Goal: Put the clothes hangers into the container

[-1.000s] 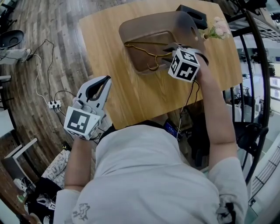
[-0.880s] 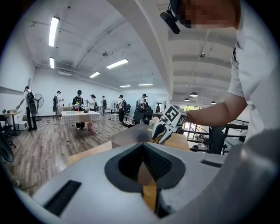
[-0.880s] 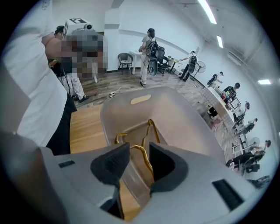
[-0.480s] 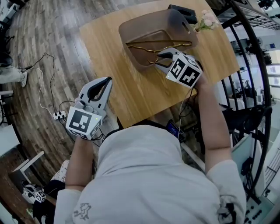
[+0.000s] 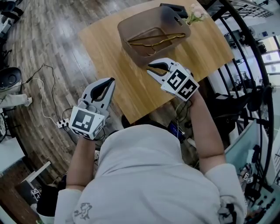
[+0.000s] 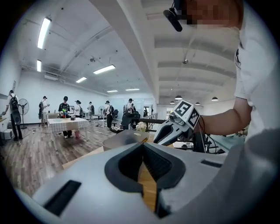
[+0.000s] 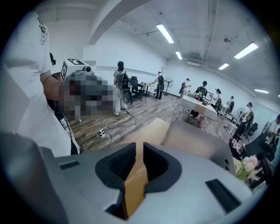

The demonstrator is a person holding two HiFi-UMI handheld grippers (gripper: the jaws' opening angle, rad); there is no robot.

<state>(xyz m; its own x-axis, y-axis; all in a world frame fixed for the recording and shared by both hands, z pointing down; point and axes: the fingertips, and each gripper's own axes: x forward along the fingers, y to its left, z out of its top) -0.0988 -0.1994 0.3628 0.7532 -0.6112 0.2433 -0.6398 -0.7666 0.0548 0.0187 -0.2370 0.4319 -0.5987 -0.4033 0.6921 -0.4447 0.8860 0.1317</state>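
Note:
A gold wire clothes hanger (image 5: 155, 40) lies inside the brown see-through container (image 5: 131, 26) at the far end of the wooden table (image 5: 113, 61). My right gripper (image 5: 153, 66) hovers over the table just in front of the container, apart from the hanger. Its jaws have just been closing and now stand a narrow gap apart, with nothing between them. In the right gripper view the container (image 7: 197, 140) is ahead and to the right. My left gripper (image 5: 109, 81) is shut and empty, held off the table's left edge over the floor.
A small vase of pink flowers (image 5: 195, 13) and a black box (image 5: 175, 8) stand behind the container. A black metal railing (image 5: 245, 39) runs along the right. On the wooden floor at the left lies a power strip (image 5: 64, 123) with cables. People stand far across the room.
My right gripper has drawn back out of the container toward me, empty, and its jaws have narrowed. The hanger stays in the container. My left gripper has shifted slightly.

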